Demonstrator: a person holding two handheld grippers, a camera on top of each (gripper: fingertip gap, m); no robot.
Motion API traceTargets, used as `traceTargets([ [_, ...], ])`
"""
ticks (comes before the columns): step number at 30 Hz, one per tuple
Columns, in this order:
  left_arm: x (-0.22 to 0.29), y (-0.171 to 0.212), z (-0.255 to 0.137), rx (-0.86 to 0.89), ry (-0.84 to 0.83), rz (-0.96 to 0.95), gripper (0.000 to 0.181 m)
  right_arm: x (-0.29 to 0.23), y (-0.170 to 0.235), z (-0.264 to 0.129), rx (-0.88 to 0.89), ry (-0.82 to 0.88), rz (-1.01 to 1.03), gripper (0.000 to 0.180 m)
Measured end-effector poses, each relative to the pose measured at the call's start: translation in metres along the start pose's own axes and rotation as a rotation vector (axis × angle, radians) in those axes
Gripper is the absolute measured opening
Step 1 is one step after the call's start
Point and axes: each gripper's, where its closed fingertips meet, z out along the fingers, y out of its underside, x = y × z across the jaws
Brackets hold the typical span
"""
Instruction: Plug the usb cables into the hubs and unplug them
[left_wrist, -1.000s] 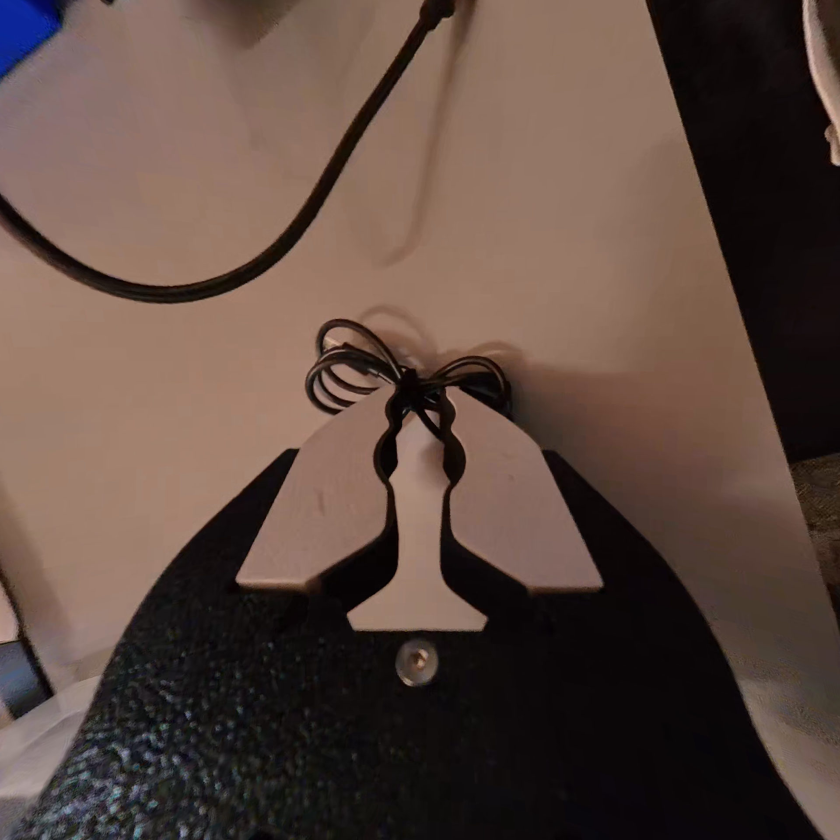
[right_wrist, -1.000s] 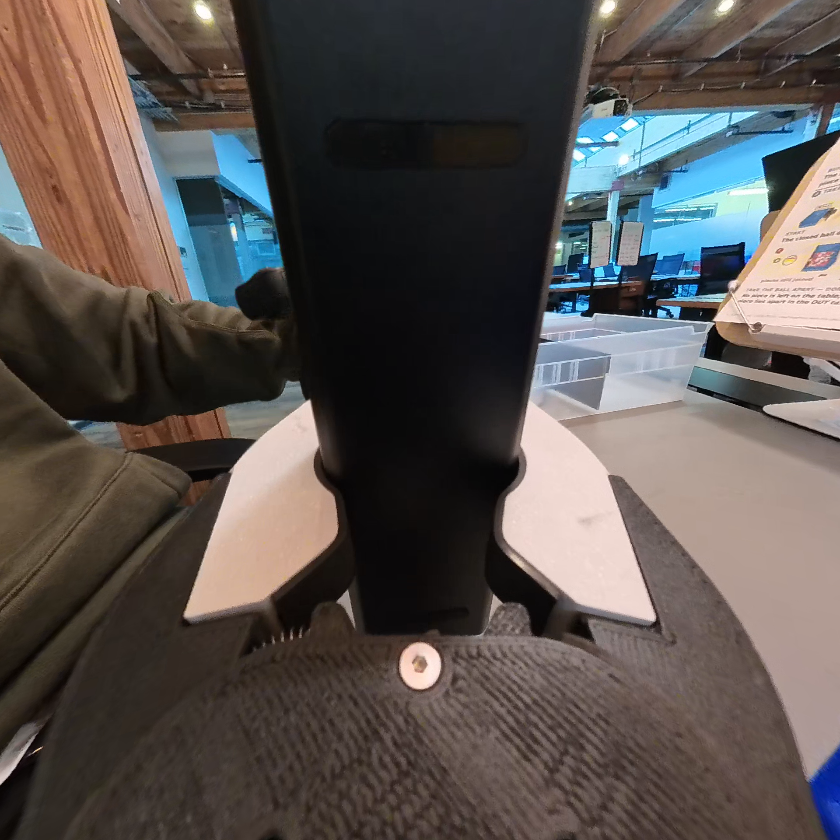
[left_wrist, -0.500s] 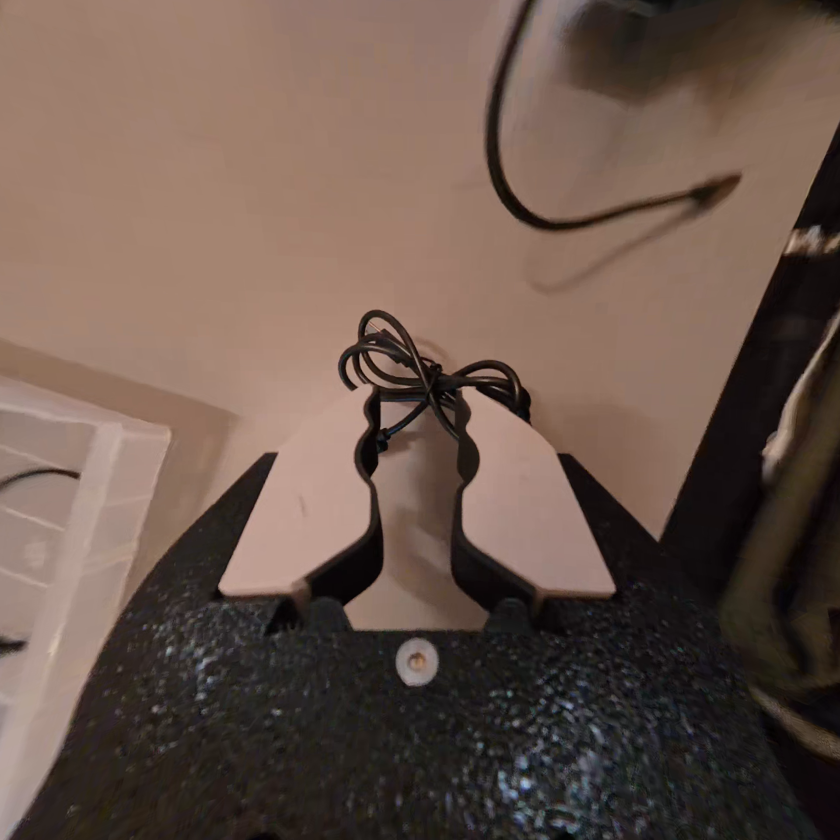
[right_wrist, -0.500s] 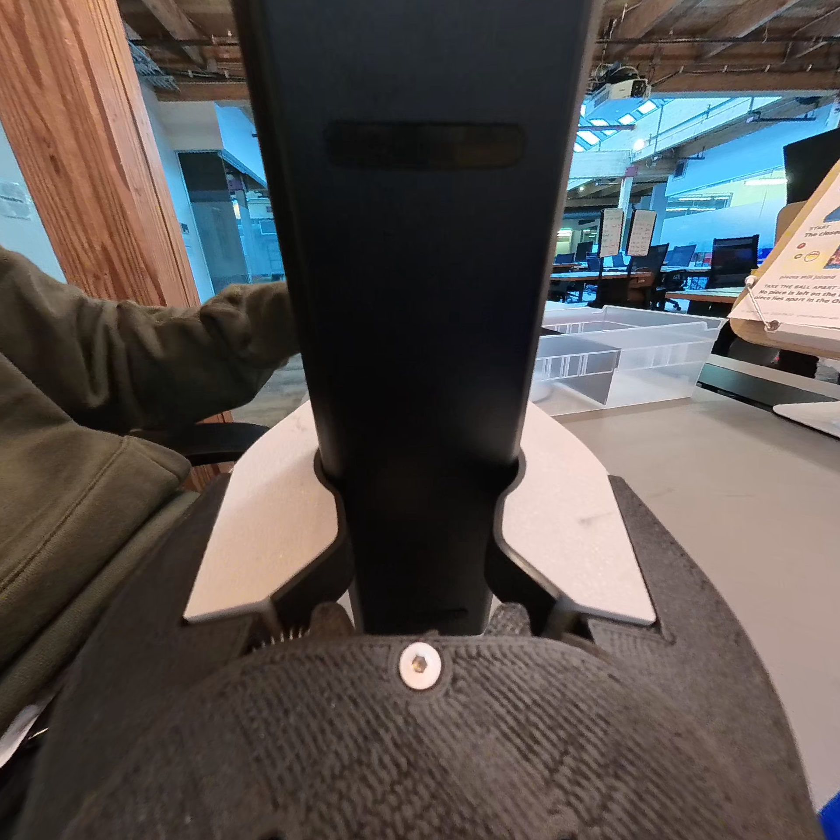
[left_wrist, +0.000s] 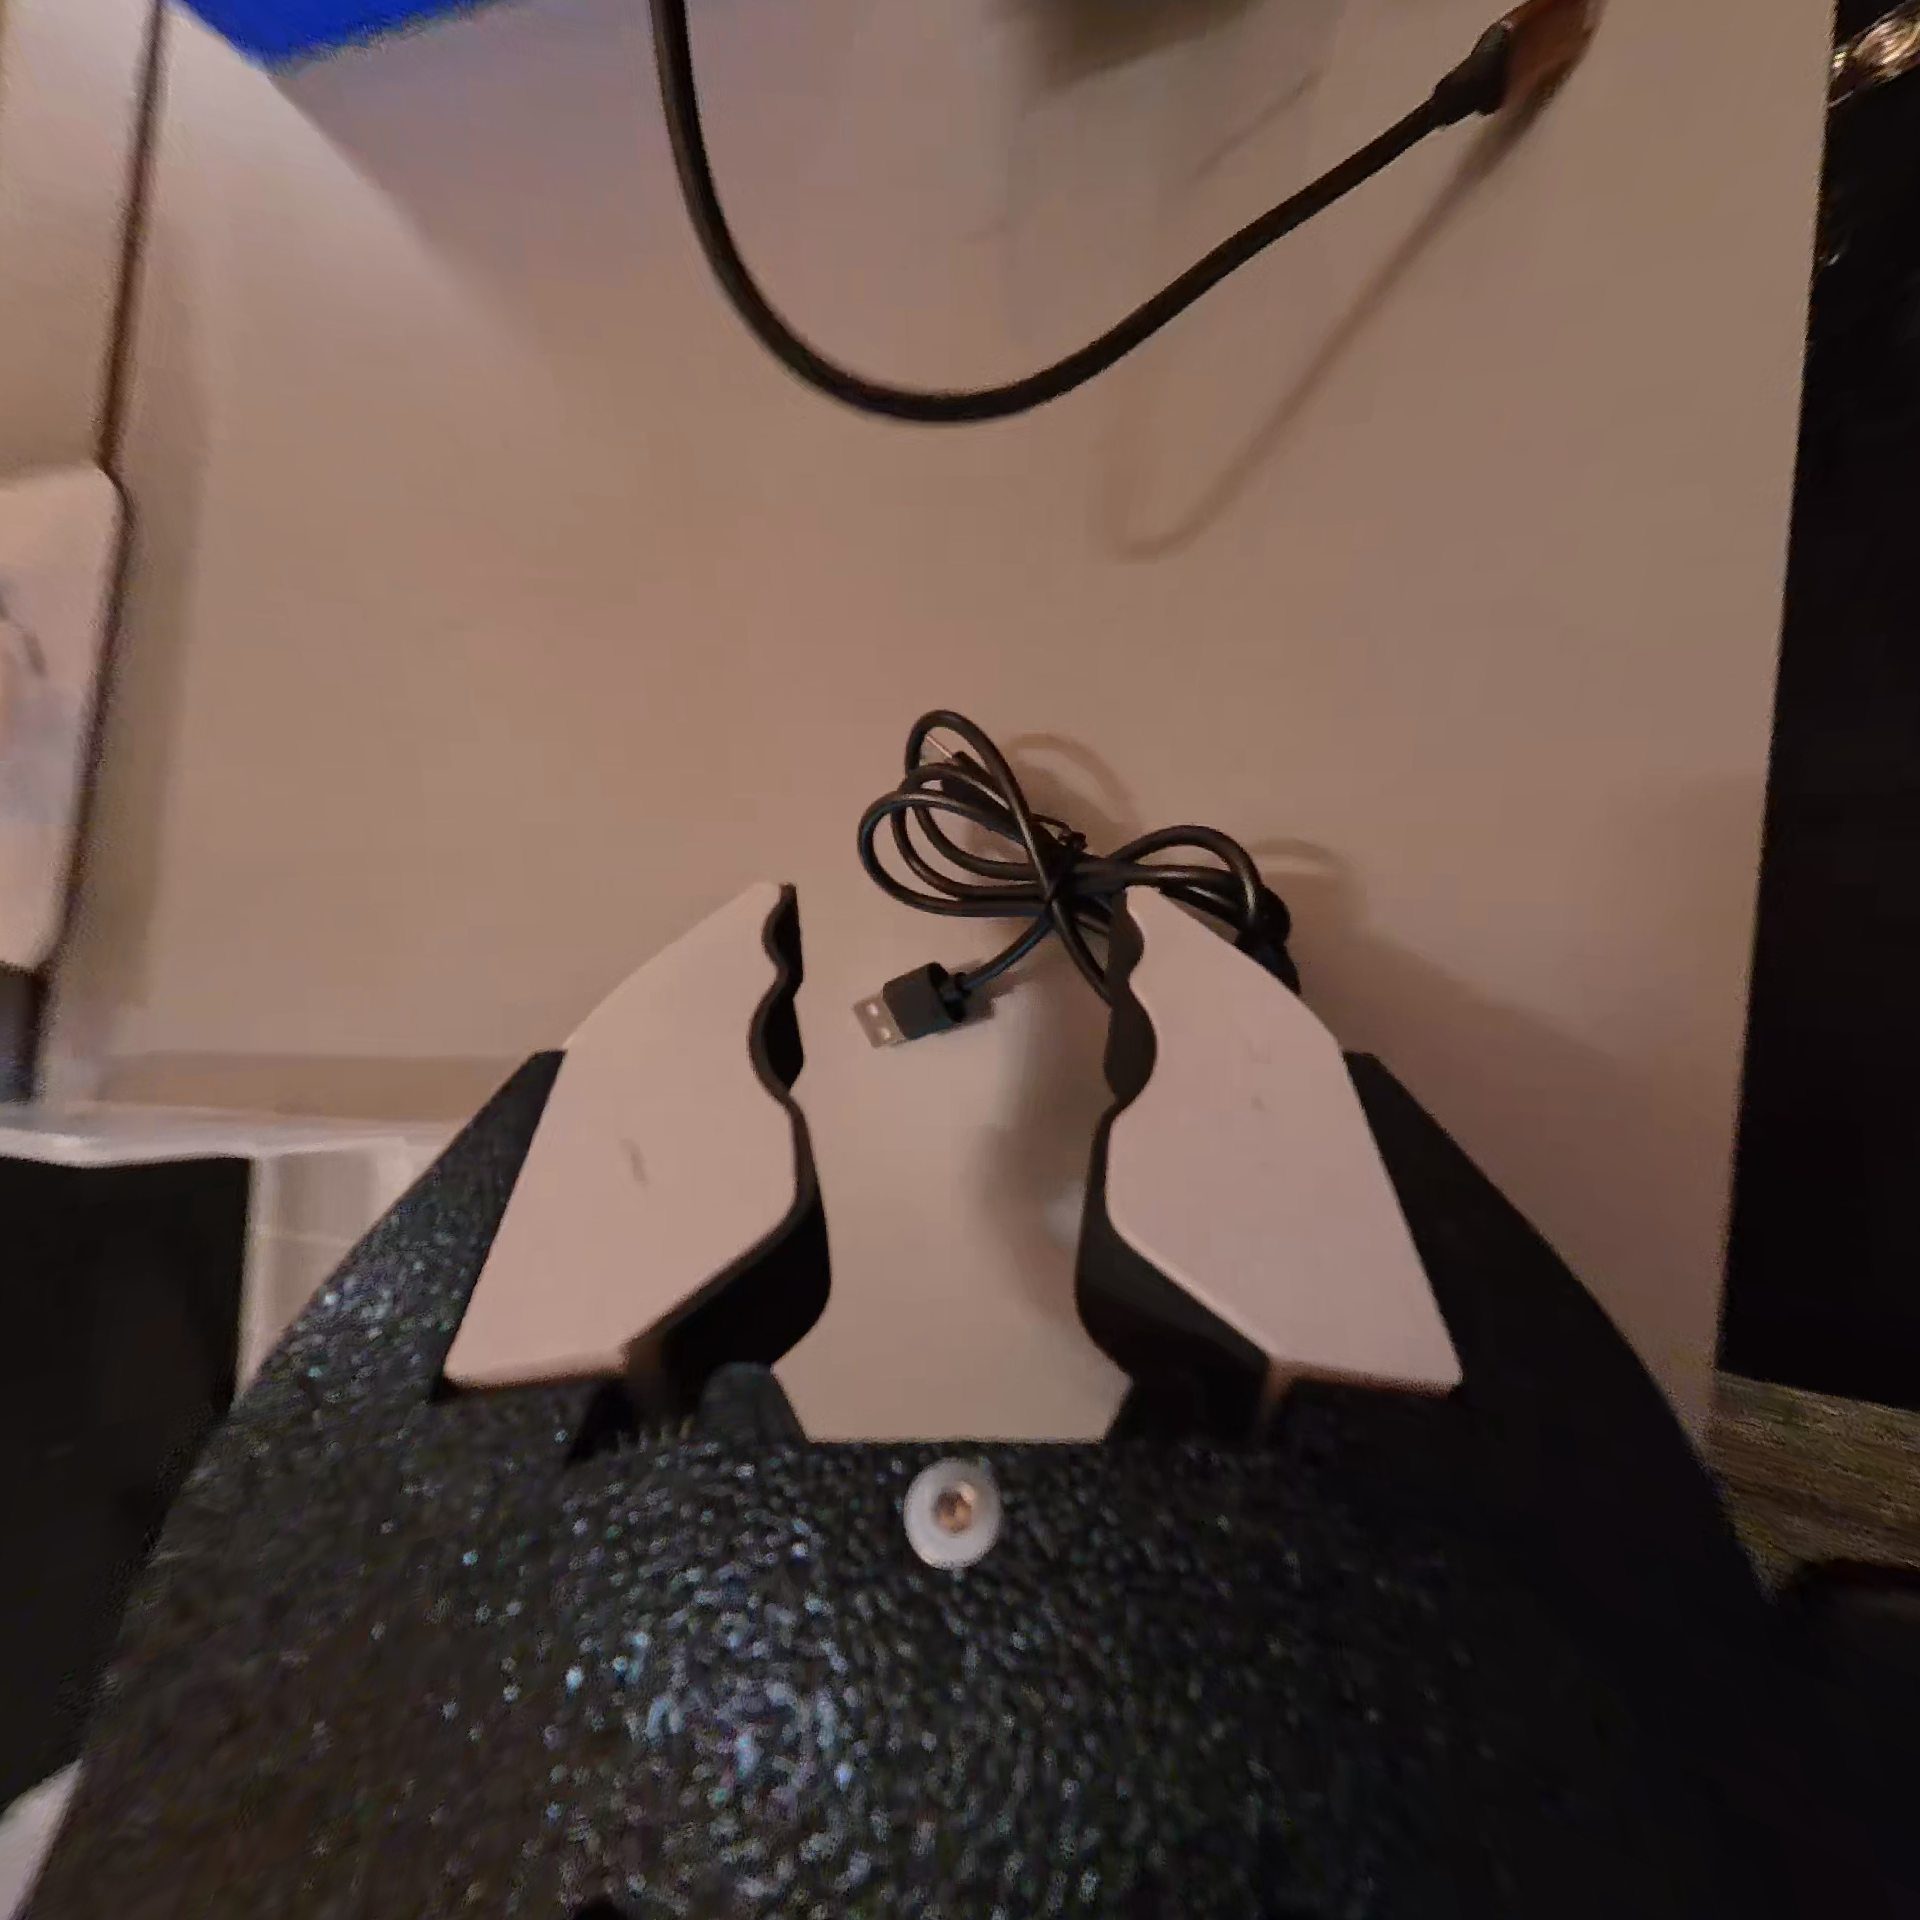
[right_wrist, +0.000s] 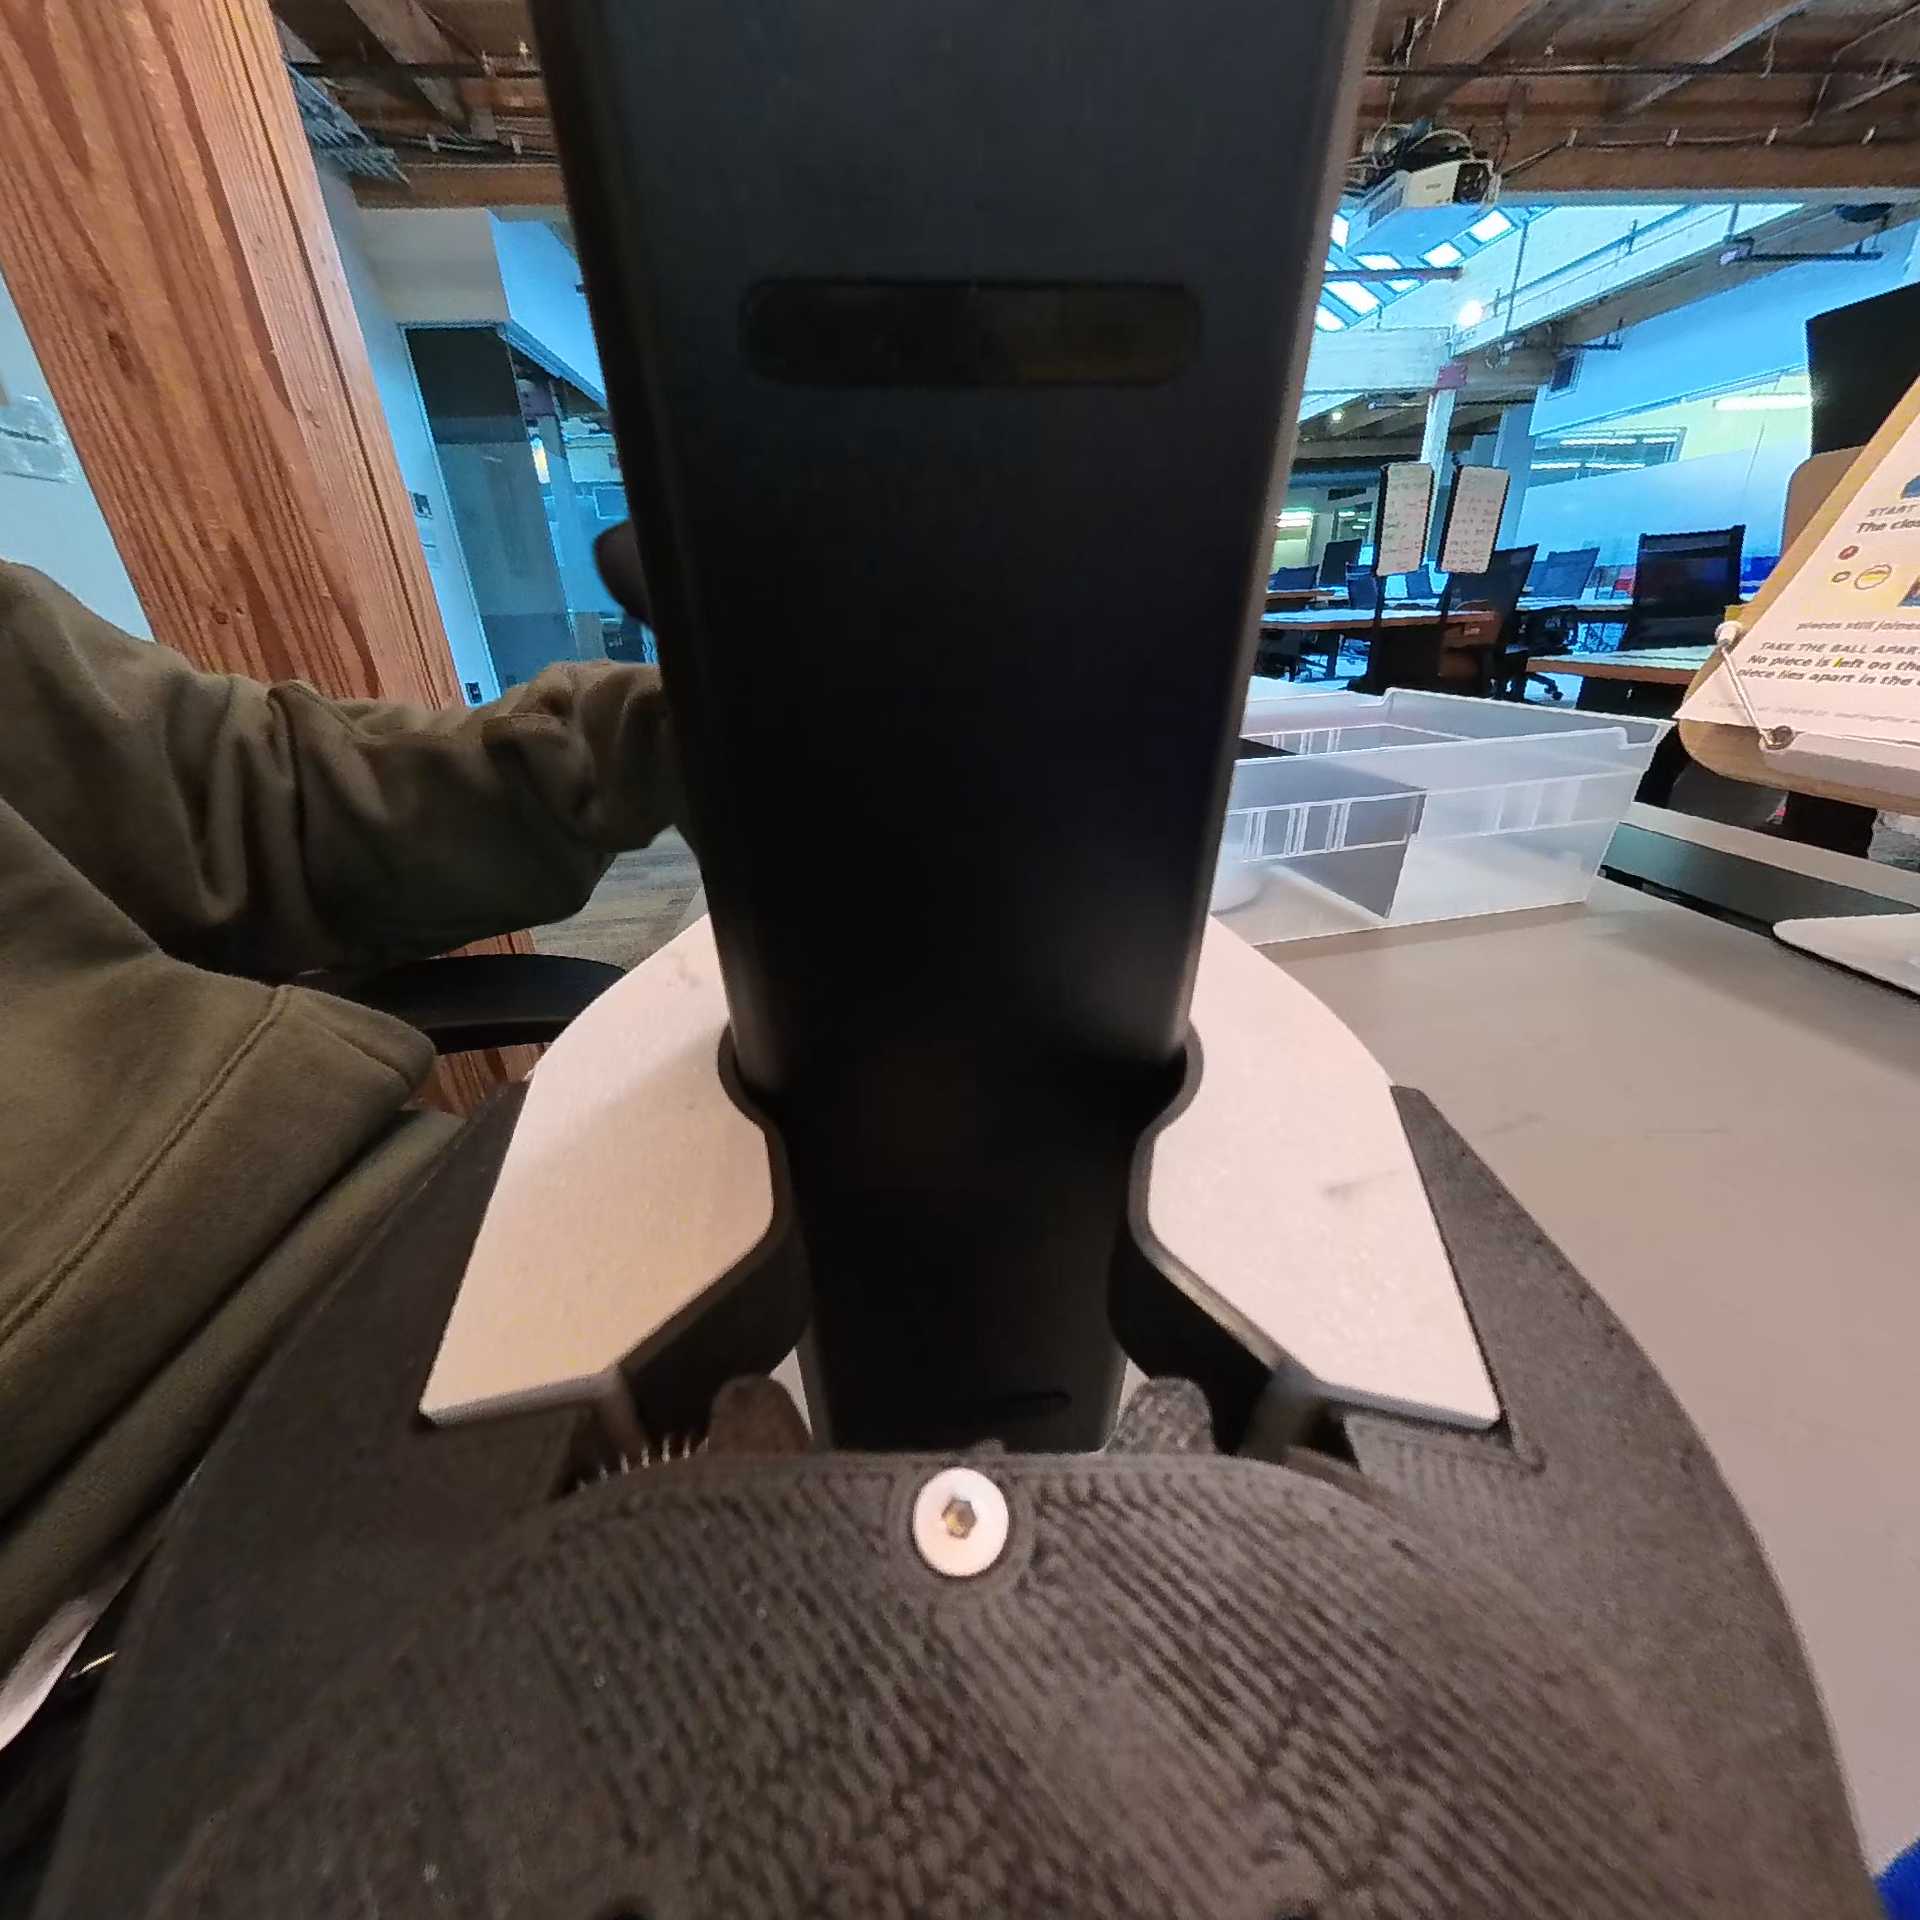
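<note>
My right hand-held gripper (right_wrist: 961, 1049) is clamped on a long black hub (right_wrist: 961, 644) that stands upright between its white fingers (right_wrist: 623, 1205), above the grey table (right_wrist: 1621, 1091). My left hand-held gripper (left_wrist: 961, 914) is spread wide with nothing in it, over the table (left_wrist: 468, 623). A small bundled black usb cable (left_wrist: 1049, 862) lies just past its tips, nearer the right finger (left_wrist: 1247, 1143), its plug (left_wrist: 899, 1010) in the gap, touching neither finger; a thicker black cable (left_wrist: 935, 400) curves farther off.

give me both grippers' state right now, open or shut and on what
Left gripper: open, holding nothing; the bundled usb cable lies on the table at its tips.
Right gripper: shut on the black hub.
</note>
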Motion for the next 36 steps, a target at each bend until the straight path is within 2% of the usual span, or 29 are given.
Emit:
traceTargets([
  [1, 0.004, 0.005, 0.0, -0.038, 0.049, -0.079, 0.051, 0.0, 0.0, 0.0, 0.0, -0.001, 0.0, 0.073],
  [6, 0.02, 0.022, 0.006, -0.14, 0.337, -0.676, 0.051, -0.001, 0.001, 0.001, -0.004, -0.004, -0.001, 0.073],
  [8, 0.013, 0.024, 0.009, -0.131, 0.334, -0.805, 0.051, -0.001, 0.001, 0.001, -0.007, -0.004, -0.003, 0.073],
  [11, -0.002, 0.02, 0.006, -0.076, 0.265, -0.885, 0.047, -0.001, 0.001, 0.001, -0.008, -0.004, -0.003, 0.073],
  [14, -0.013, 0.027, -0.009, -0.145, 0.156, -1.018, 0.047, 0.0, 0.0, 0.0, -0.003, -0.003, 0.002, 0.073],
  [17, -0.012, 0.044, -0.023, -0.269, 0.052, -0.998, 0.047, 0.001, 0.0, 0.0, -0.001, -0.004, 0.011, 0.073],
  [19, -0.005, 0.045, -0.023, -0.276, 0.058, -1.026, 0.045, 0.0, 0.0, 0.0, 0.001, -0.005, 0.007, 0.073],
  [24, 0.008, 0.044, -0.004, -0.287, 0.107, -1.082, 0.037, -0.002, 0.002, 0.002, -0.015, -0.01, -0.008, 0.073],
  [29, 0.002, 0.045, 0.014, -0.375, 0.038, -1.044, 0.024, -0.003, 0.003, 0.003, -0.026, -0.016, -0.012, 0.073],
  [33, -0.007, 0.039, 0.025, -0.449, -0.011, -0.862, 0.018, -0.003, 0.003, 0.002, -0.02, -0.016, -0.008, 0.073],
  [36, -0.021, 0.029, 0.039, -0.42, -0.033, -0.598, 0.017, -0.002, 0.002, 0.002, -0.015, -0.015, -0.007, 0.073],
])
